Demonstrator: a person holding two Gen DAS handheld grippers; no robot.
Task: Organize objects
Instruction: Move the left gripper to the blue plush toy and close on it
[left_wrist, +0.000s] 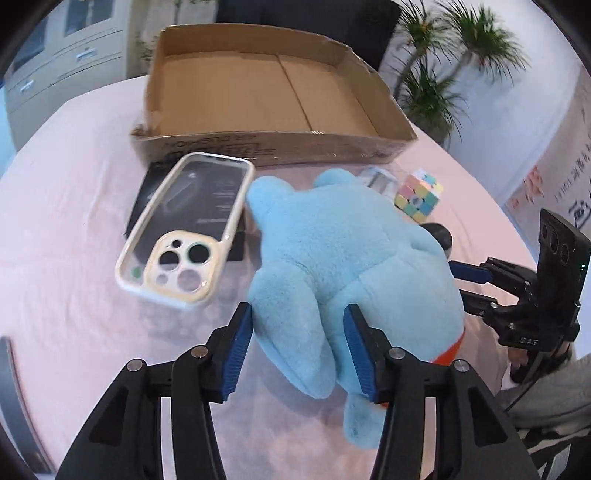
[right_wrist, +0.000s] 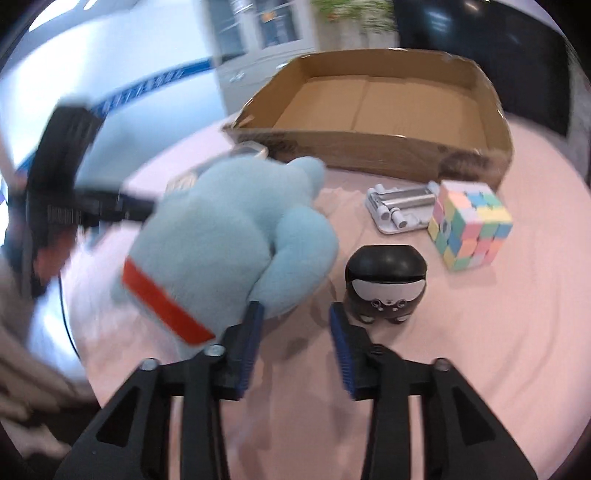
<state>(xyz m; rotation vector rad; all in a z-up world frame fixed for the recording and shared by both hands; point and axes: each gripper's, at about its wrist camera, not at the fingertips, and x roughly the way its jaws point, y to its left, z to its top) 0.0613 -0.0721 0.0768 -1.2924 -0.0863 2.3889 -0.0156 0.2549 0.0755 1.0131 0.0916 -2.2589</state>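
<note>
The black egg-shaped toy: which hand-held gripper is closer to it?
Right. The right hand-held gripper is open just before the black egg-shaped toy; the left hand-held gripper straddles the blue plush, farther off.

Left tongs (left_wrist: 298, 334) astride blue plush toy (left_wrist: 343, 258); cardboard box (left_wrist: 266, 147) beyond

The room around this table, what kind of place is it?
Probably an office or lab. Grey filing cabinets stand behind the pink-covered table, potted palms beside a wall poster, and a dark screen hangs behind the cardboard box.
</note>
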